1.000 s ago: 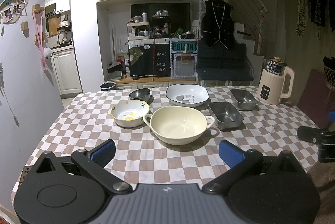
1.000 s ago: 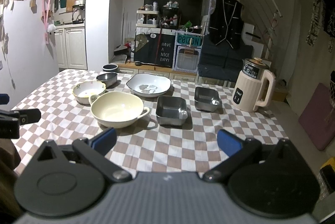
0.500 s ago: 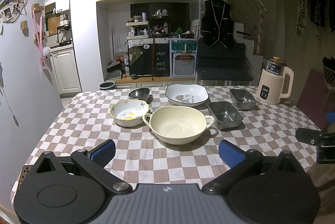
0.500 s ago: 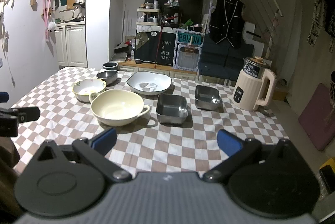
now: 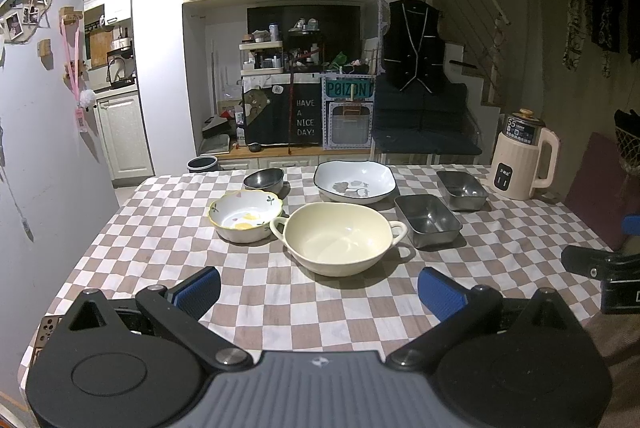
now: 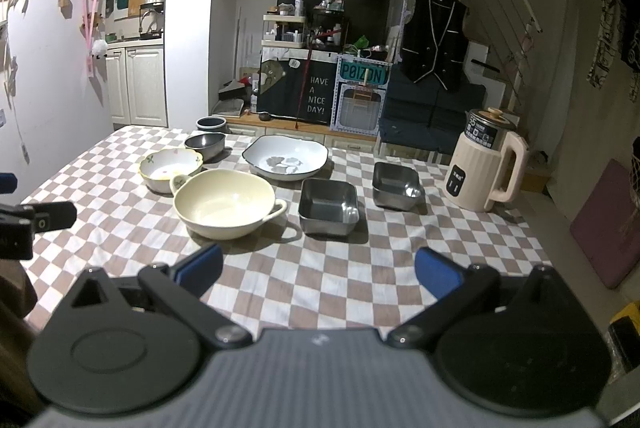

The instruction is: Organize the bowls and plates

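Both tools hang over the near edge of the checked table, left gripper and right gripper spread wide, nothing held. Ahead sits the cream two-handled bowl, the floral bowl touching its left handle, a steel tray to its right. Beyond: white dish, small dark bowl, second tray.

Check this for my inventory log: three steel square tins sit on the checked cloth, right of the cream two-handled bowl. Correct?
Not three: two steel tins, as the right wrist view shows. They do sit on the checked cloth, right of the cream bowl.
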